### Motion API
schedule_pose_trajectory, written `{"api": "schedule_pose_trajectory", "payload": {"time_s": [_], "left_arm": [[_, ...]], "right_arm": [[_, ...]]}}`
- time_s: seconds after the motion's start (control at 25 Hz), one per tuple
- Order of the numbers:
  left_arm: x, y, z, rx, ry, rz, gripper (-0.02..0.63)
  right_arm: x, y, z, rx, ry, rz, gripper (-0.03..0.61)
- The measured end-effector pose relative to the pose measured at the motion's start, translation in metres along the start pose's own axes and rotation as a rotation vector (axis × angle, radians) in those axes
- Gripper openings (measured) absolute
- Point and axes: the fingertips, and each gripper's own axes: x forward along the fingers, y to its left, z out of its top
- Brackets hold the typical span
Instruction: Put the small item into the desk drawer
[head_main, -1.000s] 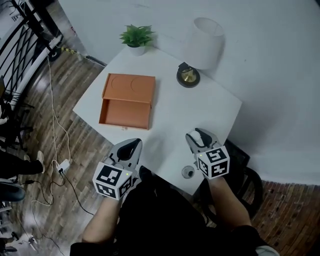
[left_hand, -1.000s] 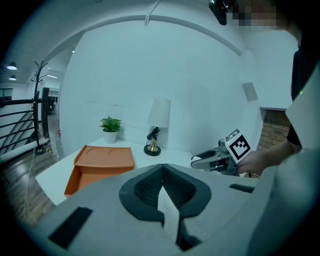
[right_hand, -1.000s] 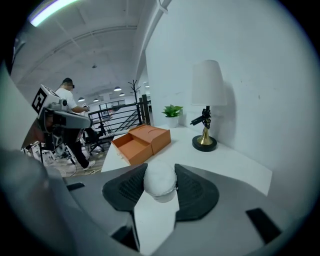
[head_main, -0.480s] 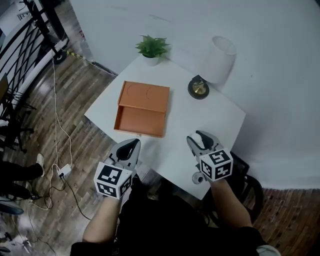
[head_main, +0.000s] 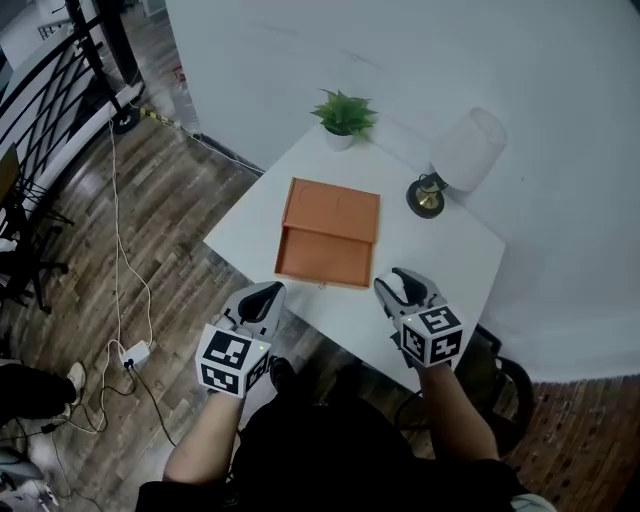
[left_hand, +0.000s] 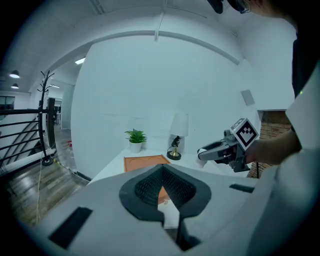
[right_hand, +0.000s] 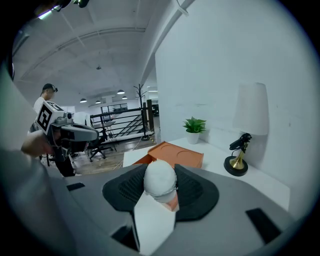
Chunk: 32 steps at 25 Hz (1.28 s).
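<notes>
An orange desk box (head_main: 335, 207) lies on the white table (head_main: 450, 260), its drawer (head_main: 322, 256) pulled out toward me. My right gripper (head_main: 403, 287) hovers over the table's near edge, right of the drawer, shut on a small round white item (head_main: 396, 287). The right gripper view shows that item (right_hand: 160, 180) wedged between the pads, with the box (right_hand: 176, 153) ahead. My left gripper (head_main: 262, 297) hangs off the table's near-left edge over the floor, its jaws together with nothing in them. The left gripper view shows the box (left_hand: 145, 161) ahead and the right gripper (left_hand: 212, 150) to the right.
A small potted plant (head_main: 345, 115) stands at the table's far corner and a white-shaded lamp (head_main: 462, 152) at the back right. A dark chair (head_main: 500, 372) sits right of me. Cables (head_main: 128, 290) trail over the wooden floor by a black railing (head_main: 45, 90).
The table, box, plant and lamp have slid up and to the right in the head view. Both grippers now sit at the table's near edge instead of over it; their jaws are unchanged.
</notes>
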Motion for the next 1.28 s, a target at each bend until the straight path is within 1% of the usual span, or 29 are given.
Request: {"api": "schedule_pose_trajectory", "payload": {"time_s": [0.2, 0.32, 0.44, 0.64, 0.8, 1.04, 1.28], "left_arm": [[-0.019, 0.032, 0.003, -0.001, -0.021, -0.008, 0.009], [-0.031, 0.046, -0.001, -0.008, -0.022, -0.015, 0.009], [-0.031, 0.053, -0.005, -0.017, -0.018, -0.022, 0.009], [-0.020, 0.064, -0.011, -0.038, -0.003, -0.040, 0.009], [-0.003, 0.070, -0.010, -0.043, 0.004, -0.038, 0.009], [0.025, 0.078, -0.011, -0.059, 0.033, -0.034, 0.009], [0.054, 0.082, -0.016, -0.094, 0.053, -0.027, 0.009]], "right_arm": [[0.013, 0.029, 0.013, -0.016, -0.001, -0.012, 0.166], [0.017, 0.047, 0.015, -0.025, 0.005, -0.014, 0.166], [0.024, 0.056, 0.015, -0.025, 0.013, -0.008, 0.166], [0.042, 0.063, 0.017, -0.024, 0.024, 0.016, 0.166], [0.064, 0.060, 0.018, -0.017, 0.030, 0.042, 0.166], [0.098, 0.056, 0.022, -0.025, 0.043, 0.107, 0.166], [0.129, 0.050, 0.013, -0.050, 0.078, 0.173, 0.166]]}}
